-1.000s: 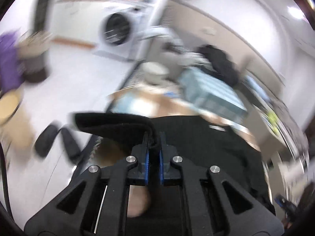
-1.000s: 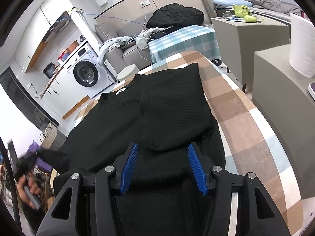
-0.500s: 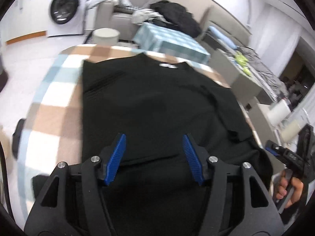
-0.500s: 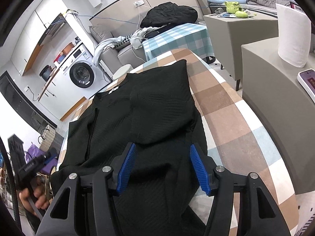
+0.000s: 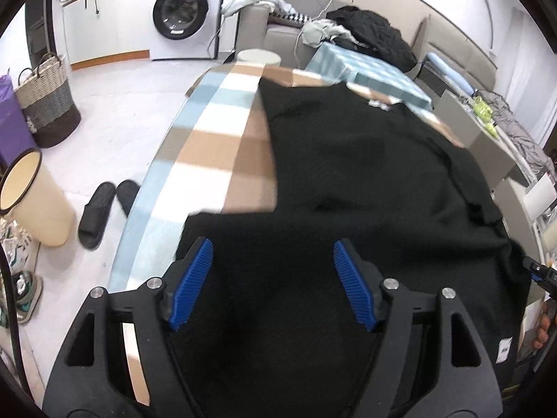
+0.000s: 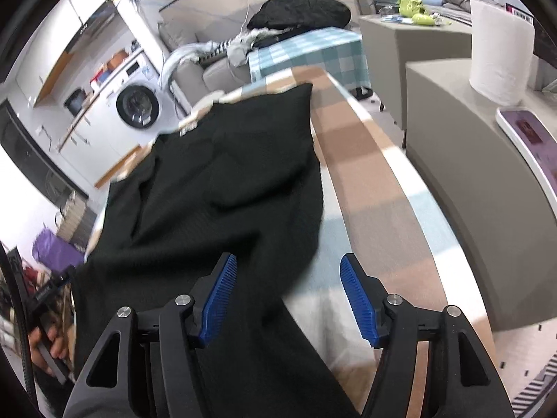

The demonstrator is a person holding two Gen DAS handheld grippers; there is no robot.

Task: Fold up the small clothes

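Both pairs of jaws have just been opening and stand wide, gripping nothing. The left gripper (image 5: 271,280) hangs over the near hem of the black top (image 5: 365,174), cloth below its blue pads but not pinched. The right gripper (image 6: 289,292) straddles the garment's right edge, one pad over cloth, the other over the checked table cover (image 6: 365,160). The top lies flat along the table, both sides apparently folded inward, probably so the hem can be taken next
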